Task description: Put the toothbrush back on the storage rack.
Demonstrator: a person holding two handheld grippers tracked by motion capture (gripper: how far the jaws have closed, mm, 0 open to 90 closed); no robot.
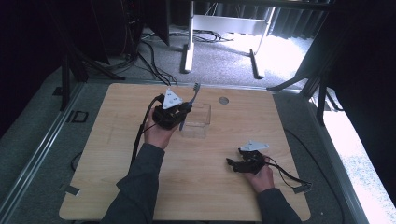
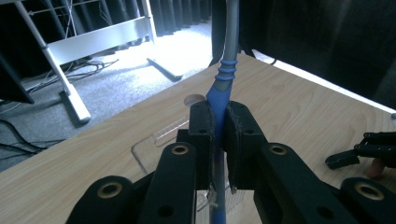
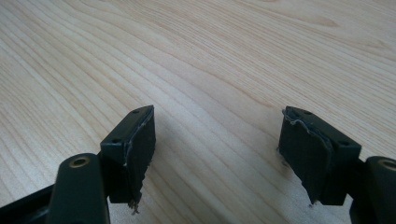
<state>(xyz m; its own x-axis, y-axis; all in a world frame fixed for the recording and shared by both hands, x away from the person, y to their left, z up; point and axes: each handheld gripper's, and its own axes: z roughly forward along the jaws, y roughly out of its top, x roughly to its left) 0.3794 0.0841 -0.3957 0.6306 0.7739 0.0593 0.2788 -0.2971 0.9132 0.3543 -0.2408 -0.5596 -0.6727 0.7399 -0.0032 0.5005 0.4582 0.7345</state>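
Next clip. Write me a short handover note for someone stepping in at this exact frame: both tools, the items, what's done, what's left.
Left tool: shut on the toothbrush, gripping its blue handle, bristle end pointing up and away, held above the clear box.
Right tool: open, holding nothing, low over the bare wooden table at the near right.
Done: toothbrush is picked up.
Left, probably: lower it into the clear box and release. Whether its lower end is already inside the box cannot be told.

Lab or test-rig setting: a light wooden tabletop [image 1: 210,186] stands on grey carpet [image 1: 219,60], enclosed by black curtains [image 1: 364,70]. Loose black cables [image 1: 149,56] run across the floor past a white metal stand frame [image 1: 219,28].
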